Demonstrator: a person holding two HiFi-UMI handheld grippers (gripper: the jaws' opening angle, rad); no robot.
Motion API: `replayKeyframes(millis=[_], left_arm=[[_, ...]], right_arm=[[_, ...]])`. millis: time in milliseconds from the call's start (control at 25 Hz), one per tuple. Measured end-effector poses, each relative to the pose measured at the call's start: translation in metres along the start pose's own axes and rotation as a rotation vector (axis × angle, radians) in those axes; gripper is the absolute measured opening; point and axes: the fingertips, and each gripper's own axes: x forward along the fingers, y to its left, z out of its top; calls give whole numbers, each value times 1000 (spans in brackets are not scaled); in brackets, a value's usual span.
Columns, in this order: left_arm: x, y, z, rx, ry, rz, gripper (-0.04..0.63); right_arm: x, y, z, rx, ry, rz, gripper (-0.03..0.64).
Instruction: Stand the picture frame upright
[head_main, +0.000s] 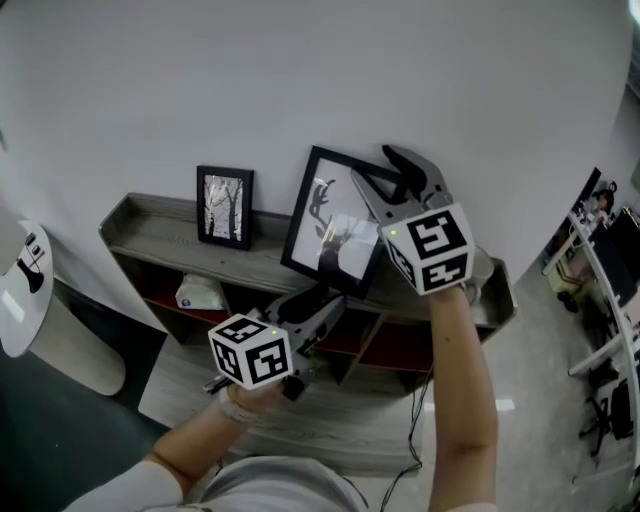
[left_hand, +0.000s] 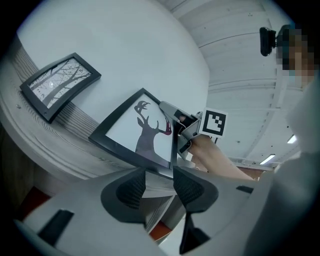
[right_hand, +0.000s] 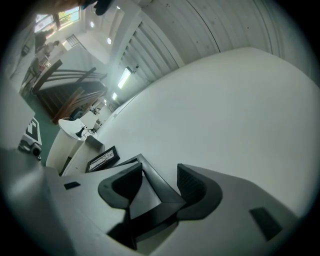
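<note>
Looking down, we see the deer picture frame (head_main: 330, 228) tipped cornerwise on the wooden shelf (head_main: 150, 228).
Our right gripper (right_hand: 159, 176) straddles its top corner, jaws slack; our left gripper (left_hand: 159, 184) gapes at its lower edge.

The small frame (head_main: 225, 207) stands on the shelf top (head_main: 150, 222) against the wall. To its right is the big frame (head_main: 335, 228), tilted. The right gripper (head_main: 378, 165) straddles the big frame's upper right corner. The left gripper (head_main: 328, 300) sits just below its lower edge, perhaps touching. A tissue box (head_main: 200, 293) lies in the left compartment underneath.
</note>
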Motion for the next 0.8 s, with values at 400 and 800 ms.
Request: replayKeyframes(millis=[400,800], left_arm=[[16,-11,1,-112,4,-75,169],[18,-6,4,-181,-1,-106,127]], right_arm=[[9,-4,11,-123,23,0,252],[8,-6,9,-44,28,-1,299]])
